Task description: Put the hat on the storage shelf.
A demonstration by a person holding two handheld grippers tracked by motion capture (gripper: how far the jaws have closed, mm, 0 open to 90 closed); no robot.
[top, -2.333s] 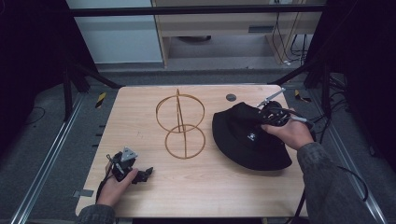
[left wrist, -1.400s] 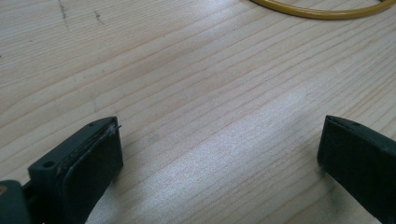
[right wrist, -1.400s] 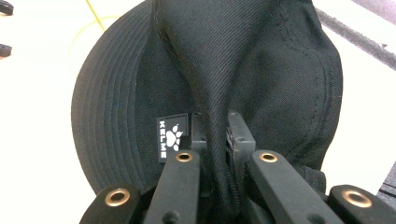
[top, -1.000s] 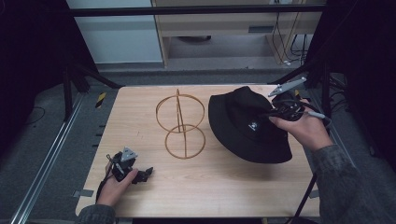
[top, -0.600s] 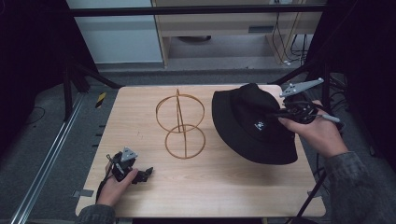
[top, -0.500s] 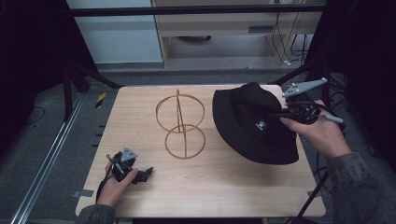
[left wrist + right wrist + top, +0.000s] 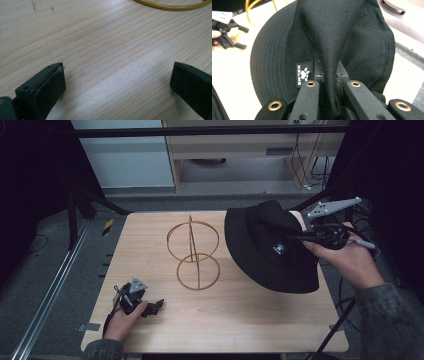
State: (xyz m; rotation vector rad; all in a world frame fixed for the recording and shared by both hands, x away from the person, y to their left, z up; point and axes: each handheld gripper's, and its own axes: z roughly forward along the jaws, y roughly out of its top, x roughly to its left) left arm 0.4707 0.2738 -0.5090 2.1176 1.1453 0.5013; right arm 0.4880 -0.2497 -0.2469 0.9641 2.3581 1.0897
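Note:
A black bucket hat (image 7: pixel 270 247) with a small white paw label hangs tilted over the table's right side, pinched at a fold of its crown by my right gripper (image 7: pixel 306 239), which is shut on it. In the right gripper view the fold of the hat (image 7: pixel 329 50) runs up between the two closed jaws of that gripper (image 7: pixel 330 82). A golden wire stand (image 7: pixel 192 252) of two rings on crossed uprights stands at the table's middle. My left gripper (image 7: pixel 152 306) rests on the wood near the front left corner, open, with bare table between its jaws (image 7: pixel 117 82).
The wooden table (image 7: pixel 240 320) ends close behind the hat at the right edge. A dark frame bar (image 7: pixel 210 130) crosses above the far side. Metal rails (image 7: pixel 55 285) run along the floor at the left.
My right gripper has lifted the hat off the table and drawn it up and to the right, so it now hangs tilted. The left gripper has stayed put.

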